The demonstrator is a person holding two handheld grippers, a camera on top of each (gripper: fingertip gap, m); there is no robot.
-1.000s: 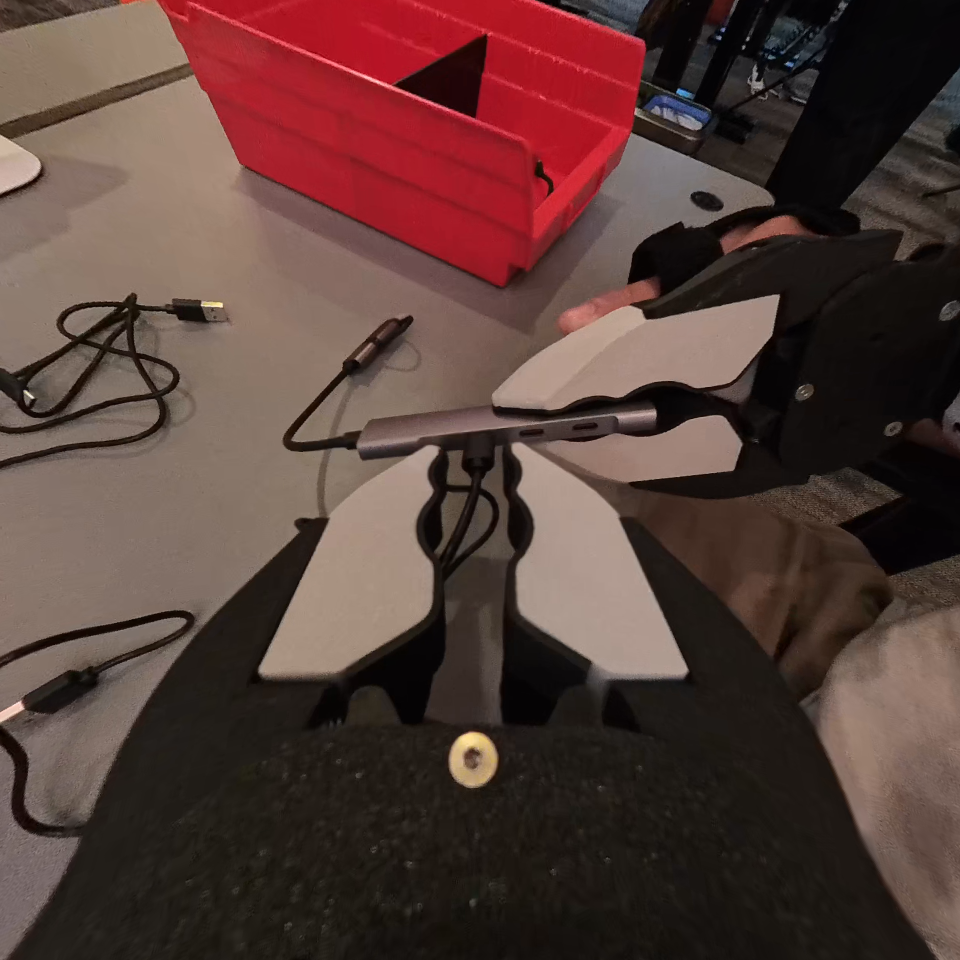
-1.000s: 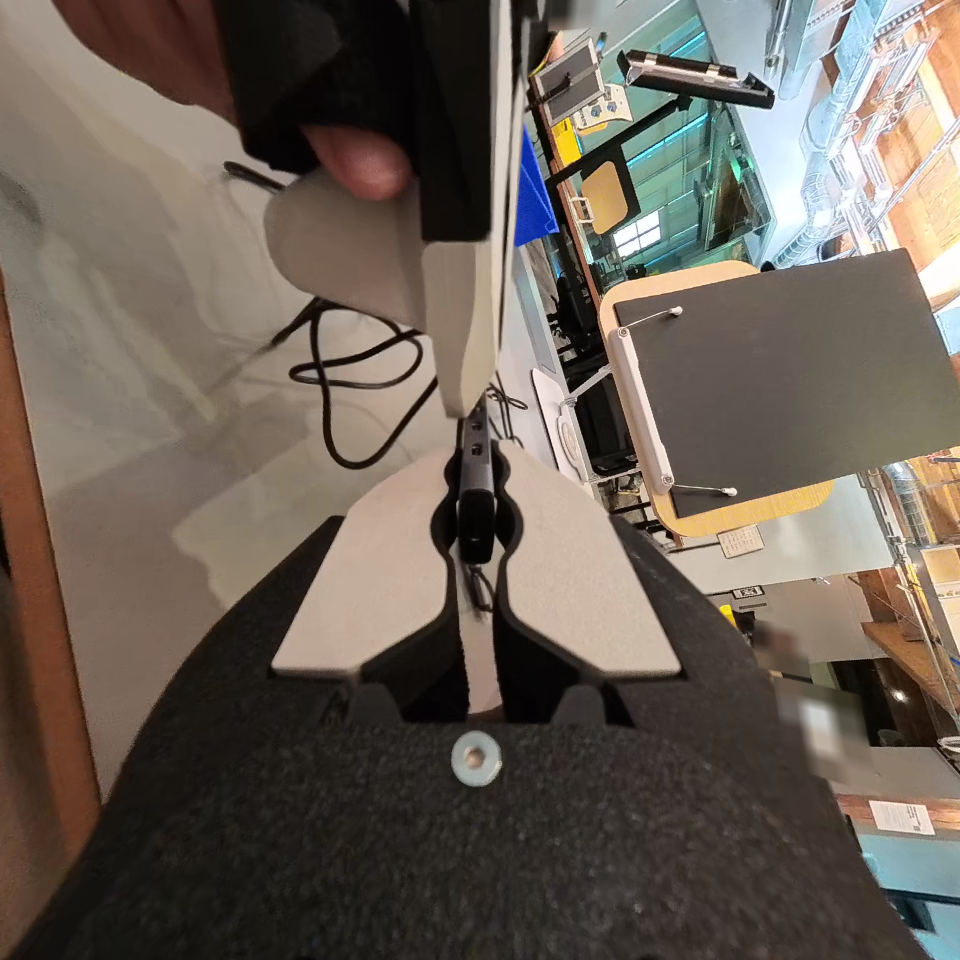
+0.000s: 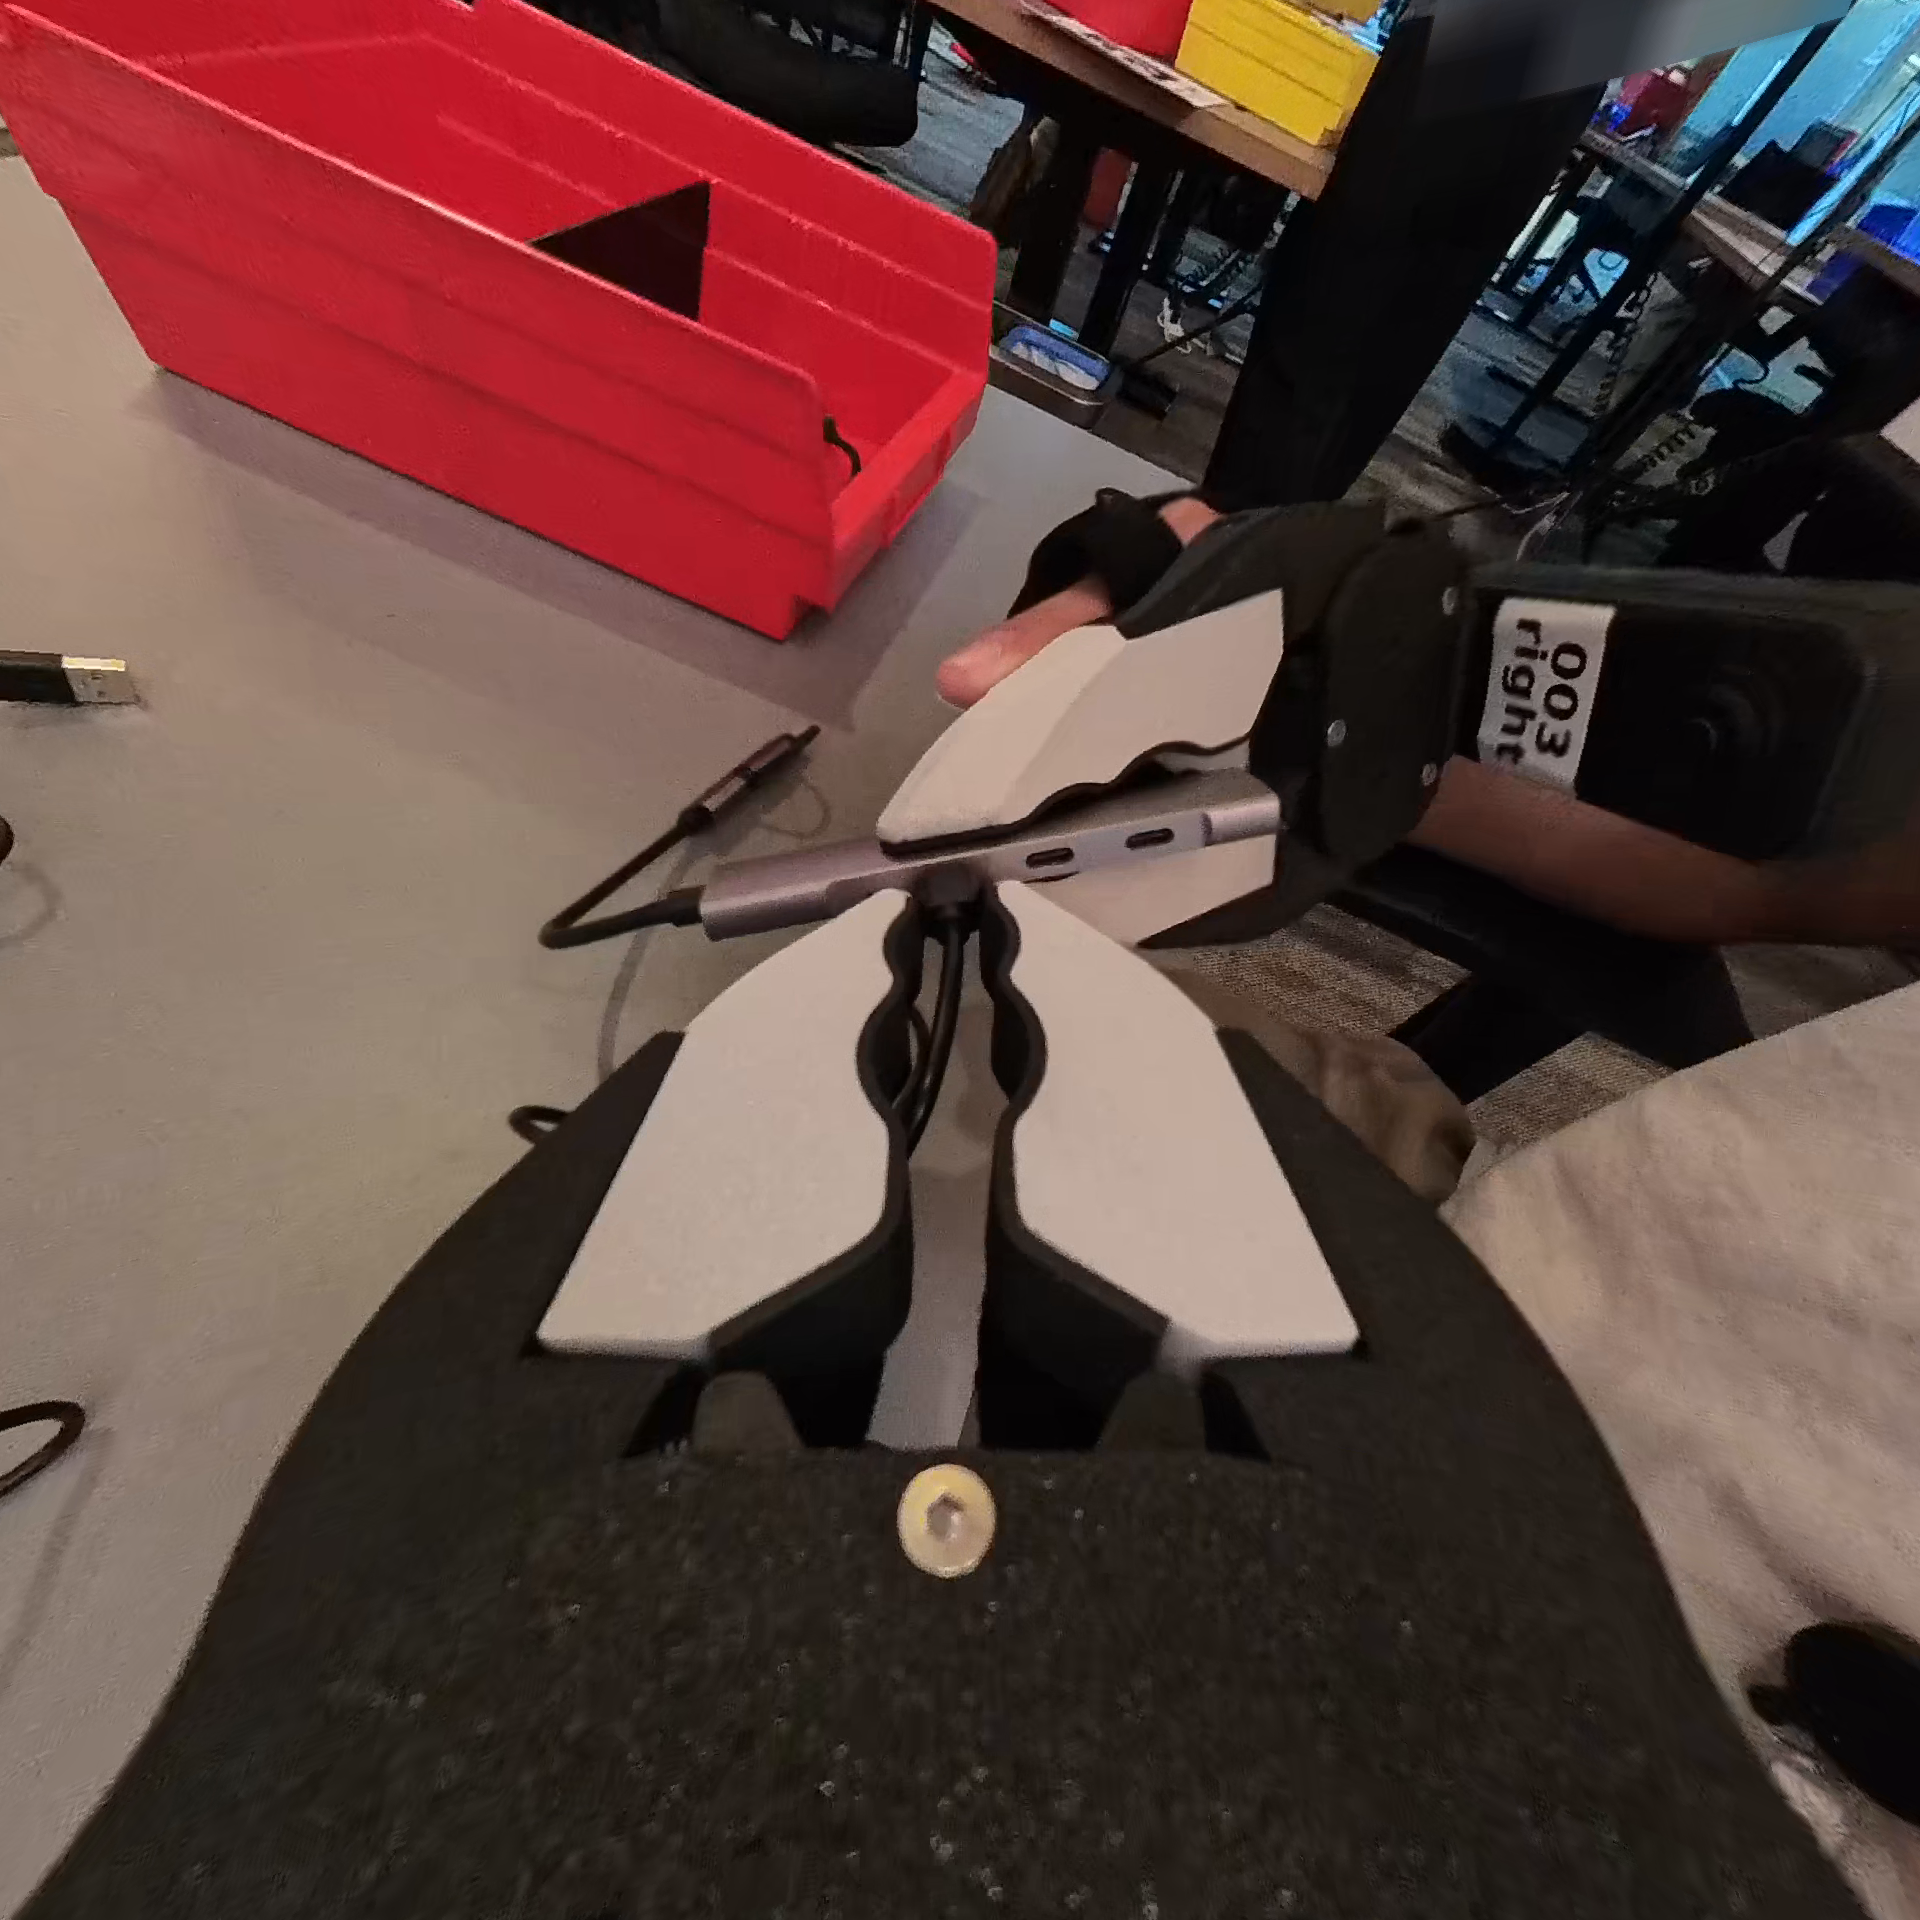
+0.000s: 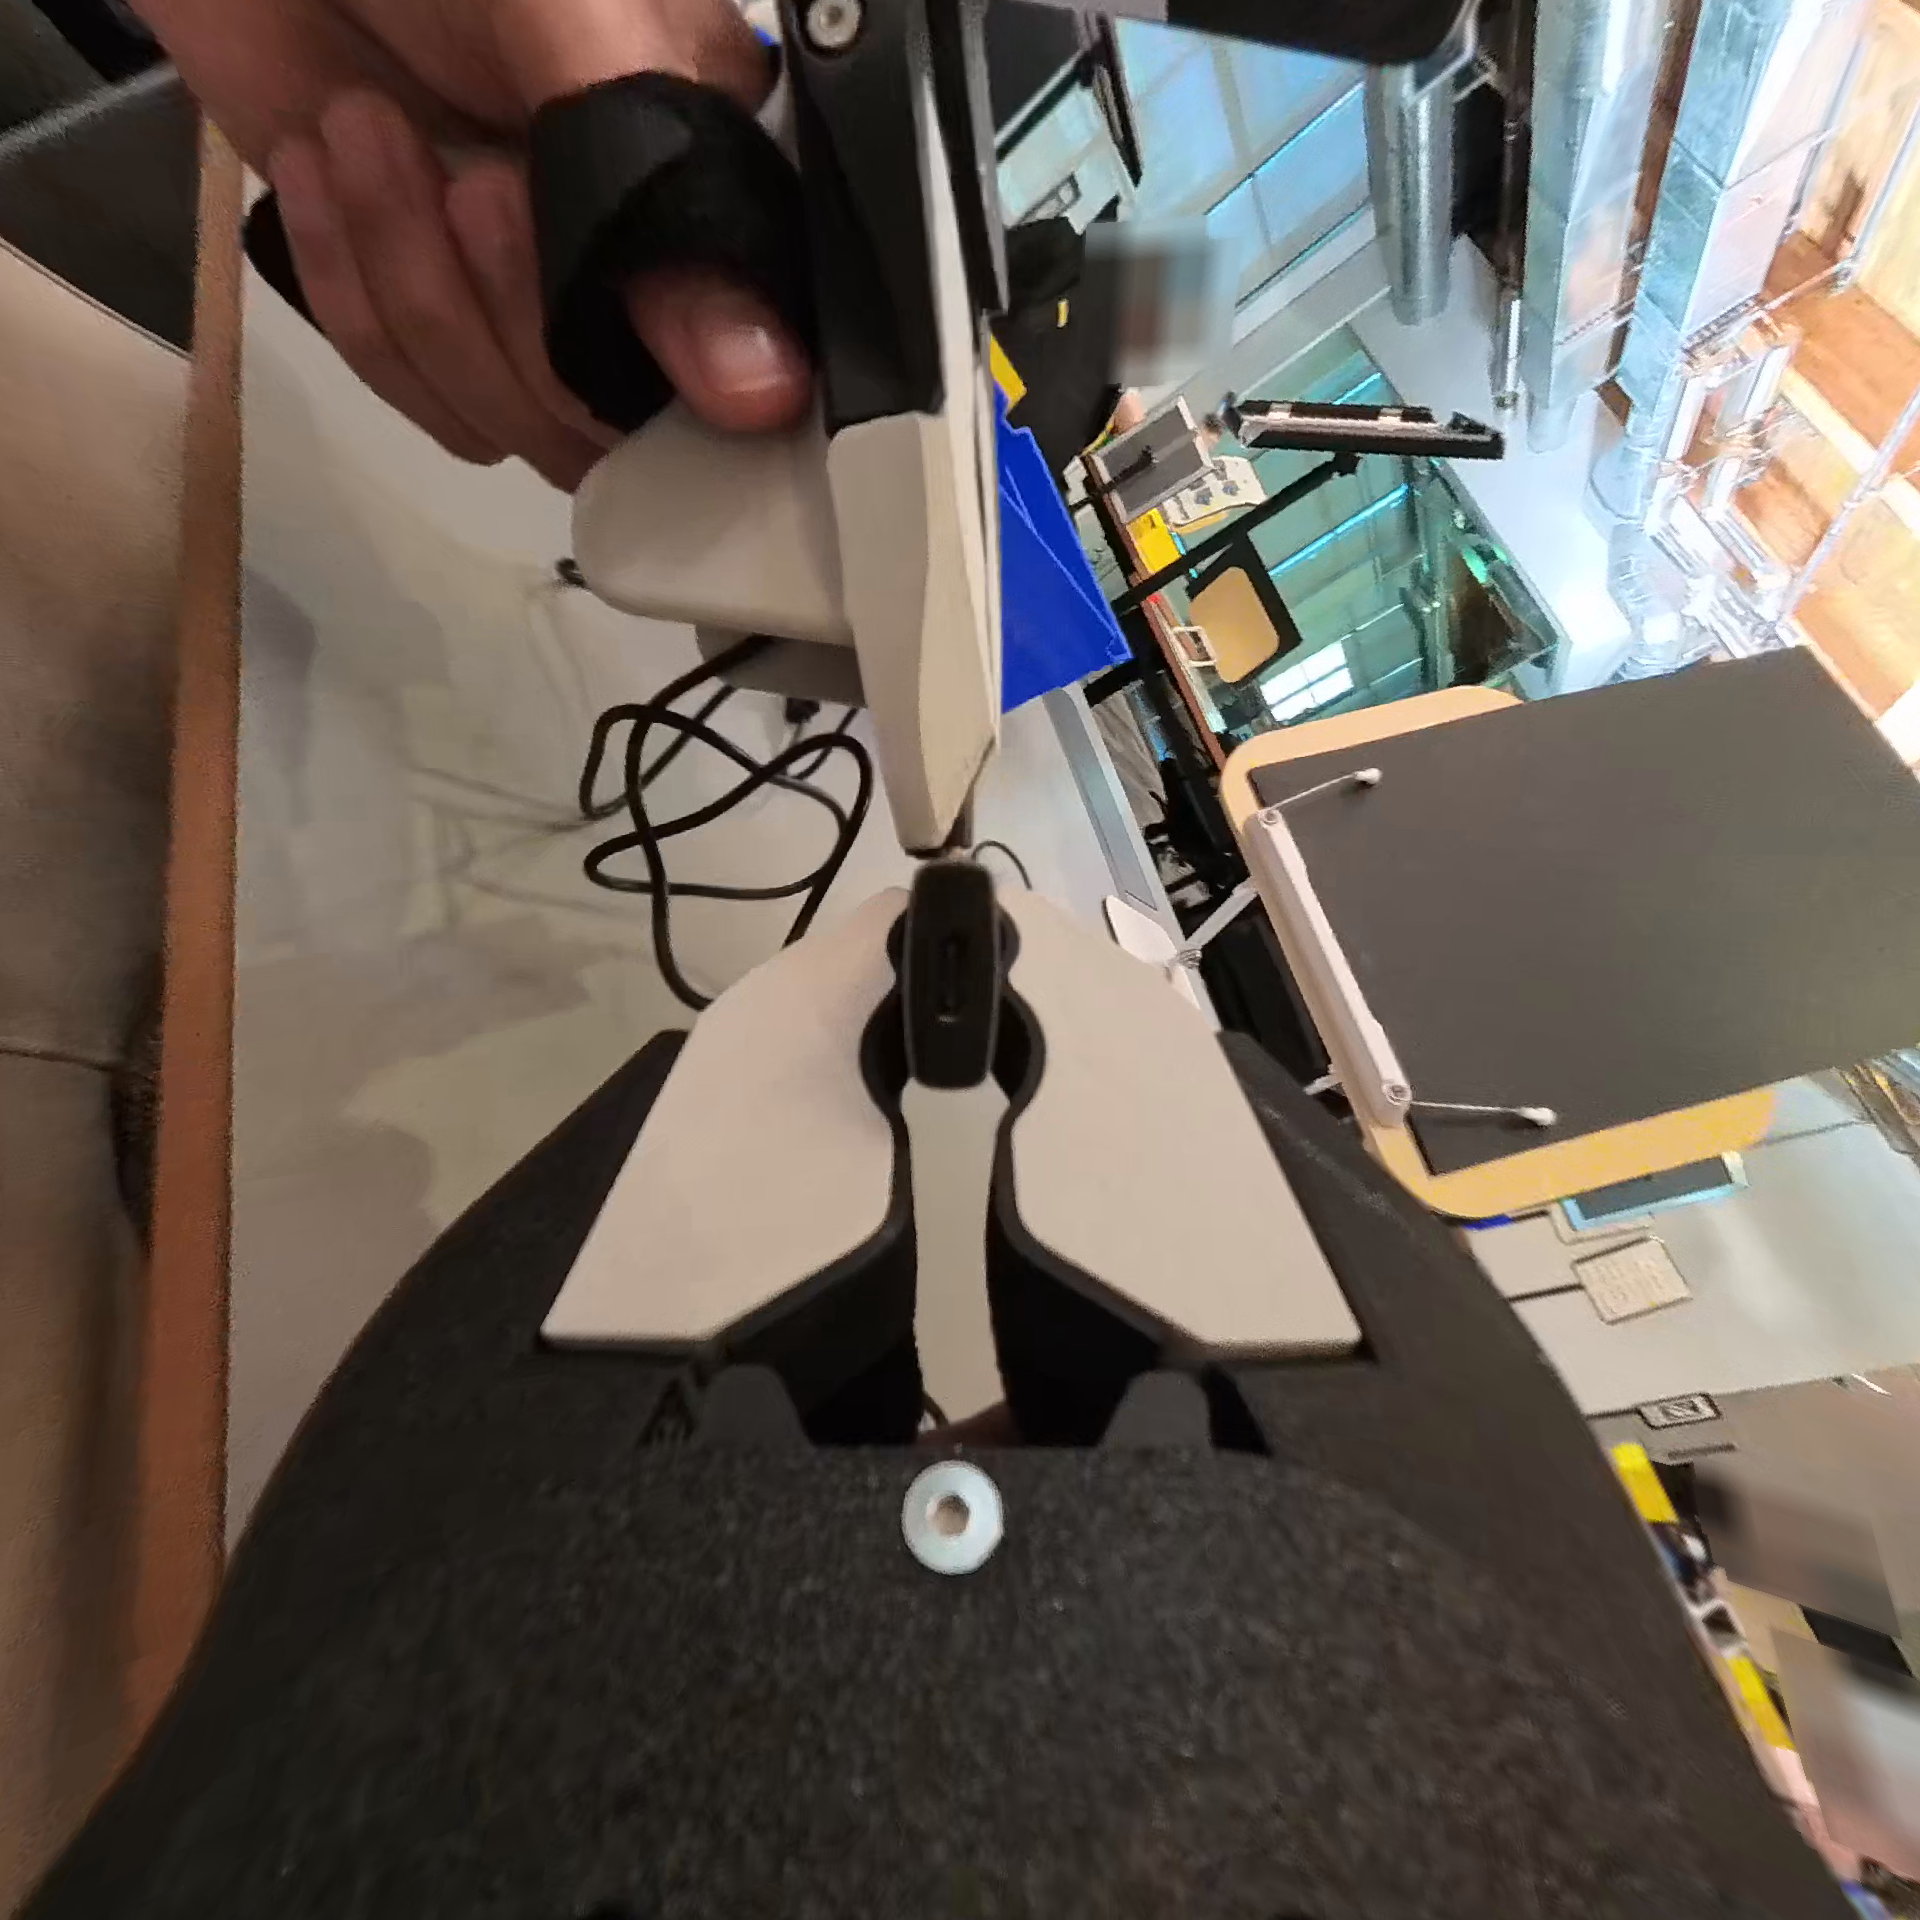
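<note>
While the right tool (image 3: 997, 847) is clamped flat on the grey hub (image 3: 997, 857), holding it raised above the grey table (image 3: 312, 935), the left tool (image 3: 948, 914) is closed narrowly on the black plug (image 3: 940, 891) of a black cable (image 3: 935, 1029) seated in the hub's side. The hub's own lead (image 3: 644, 883) trails down to the table. A red bin (image 3: 499, 312) stands well behind, and a loose USB plug (image 3: 88, 681) lies far left.

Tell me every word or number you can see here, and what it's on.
White label on the black body of the right gripper: black print, which I don't repeat.
Small sign and pale card behind, right wrist view: too small to read.
No writing on the grey hub the right gripper clamps, or the black cable the left gripper clamps.
</note>
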